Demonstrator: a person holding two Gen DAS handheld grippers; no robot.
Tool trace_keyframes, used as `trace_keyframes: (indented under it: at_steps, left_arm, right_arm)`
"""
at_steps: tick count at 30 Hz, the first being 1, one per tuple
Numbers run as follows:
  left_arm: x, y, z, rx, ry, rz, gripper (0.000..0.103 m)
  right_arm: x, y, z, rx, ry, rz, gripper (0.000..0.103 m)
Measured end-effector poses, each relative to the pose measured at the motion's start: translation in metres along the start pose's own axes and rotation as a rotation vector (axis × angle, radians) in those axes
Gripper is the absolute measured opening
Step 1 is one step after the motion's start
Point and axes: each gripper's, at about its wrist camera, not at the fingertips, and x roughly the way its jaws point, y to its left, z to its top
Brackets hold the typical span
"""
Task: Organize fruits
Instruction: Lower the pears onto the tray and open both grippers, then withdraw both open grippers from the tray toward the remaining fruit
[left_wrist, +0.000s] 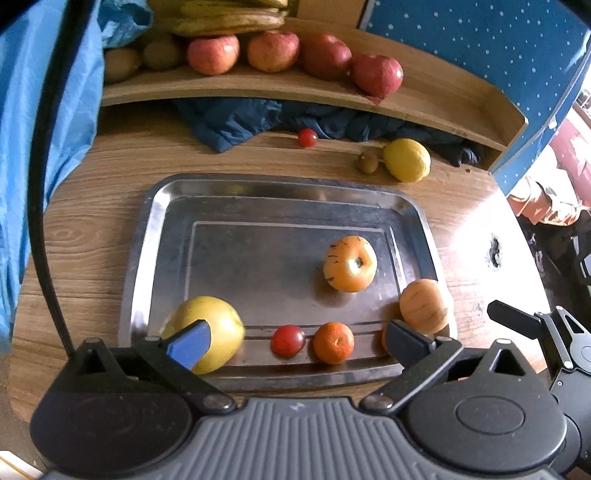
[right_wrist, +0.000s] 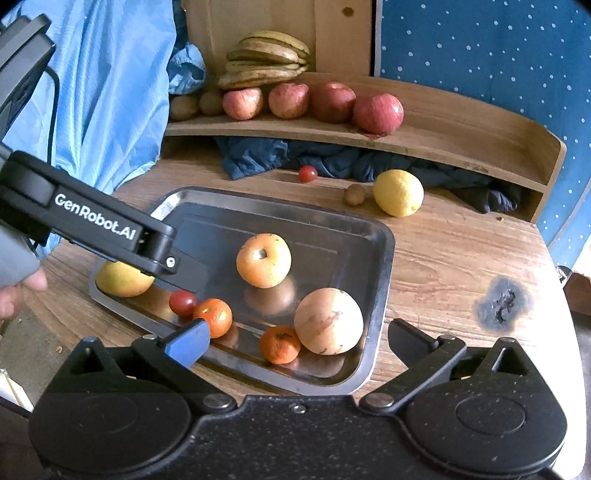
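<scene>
A steel tray lay on the wooden desk, holding most of the loose fruit. In its near-left corner sat a large yellow-green apple; along the near rim were a cherry tomato and a mandarin, touching or nearly so. A second mandarin rested in the near-right corner against a pale striped melon-like fruit, and an orange-yellow persimmon-like fruit stood alone toward the tray's right half.

The left gripper hovered over the tray's near edge with its jaws spread wide and nothing between them; its blue-padded finger overlapped the yellow-green apple in the view, though contact could not be judged. The right gripper hung above the tray's near-right corner, jaws likewise released and holding nothing.

Beyond the tray's far edge, on the bare desk, lay a lemon with a kiwi just beside it, and a second cherry tomato near a crumpled dark blue cloth. On the raised wooden shelf at the back of the desk stood a row of four red apples, two kiwis at the shelf's left end, and a bunch of browning bananas.
</scene>
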Motion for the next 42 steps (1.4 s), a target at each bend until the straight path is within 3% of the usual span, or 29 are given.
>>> trace_keyframes:
  at_steps: [6, 22, 42]
  left_arm:
    - [-0.014, 0.010, -0.008, -0.007, -0.018, 0.025, 0.102]
    - [-0.022, 0.035, -0.026, -0.024, 0.045, 0.162, 0.103]
    - [-0.012, 0.054, 0.003, -0.022, 0.051, 0.227, 0.103]
  right_arm:
    - [0.001, 0.003, 0.001, -0.020, -0.003, 0.028, 0.102]
    - [0.008, 0.017, 0.002, -0.073, 0.032, 0.102, 0.102]
    - [0.029, 0.023, 0.028, -0.093, 0.028, 0.150, 0.102]
